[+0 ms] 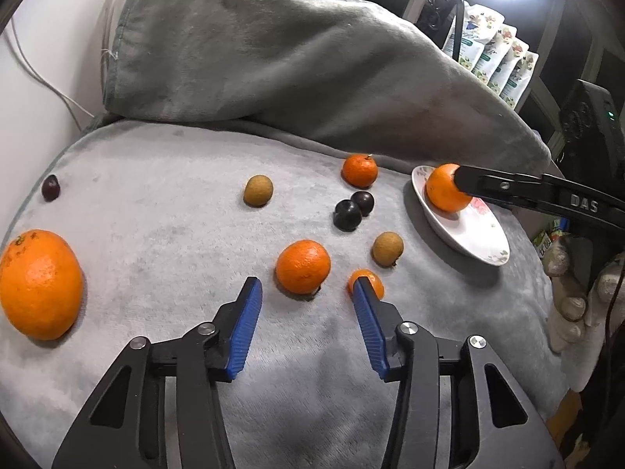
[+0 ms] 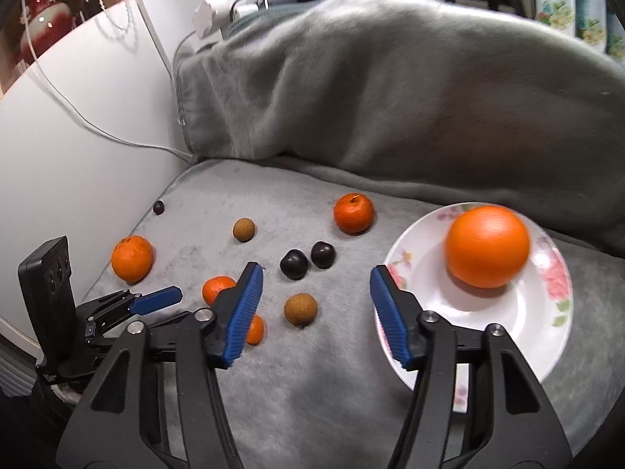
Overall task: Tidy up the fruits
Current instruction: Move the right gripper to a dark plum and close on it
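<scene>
Resting in the floral plate, an orange lies just ahead of the right tool, spread wide and empty. The left tool, also wide open, hovers by a mandarin on the grey blanket.

The right gripper hangs with its blue-padded jaws spread wide and holding nothing above the grey blanket. A flowered plate lies on the blanket, and a large orange sits in its far half. Left of the plate rest two dark plums, touching or nearly so; beyond them lies a mandarin, and nearer than them a brown longan. Further left of the plate lie a second longan, another orange and a small dark fruit. The left gripper reaches in far left of the plate, next to a small mandarin.
</scene>
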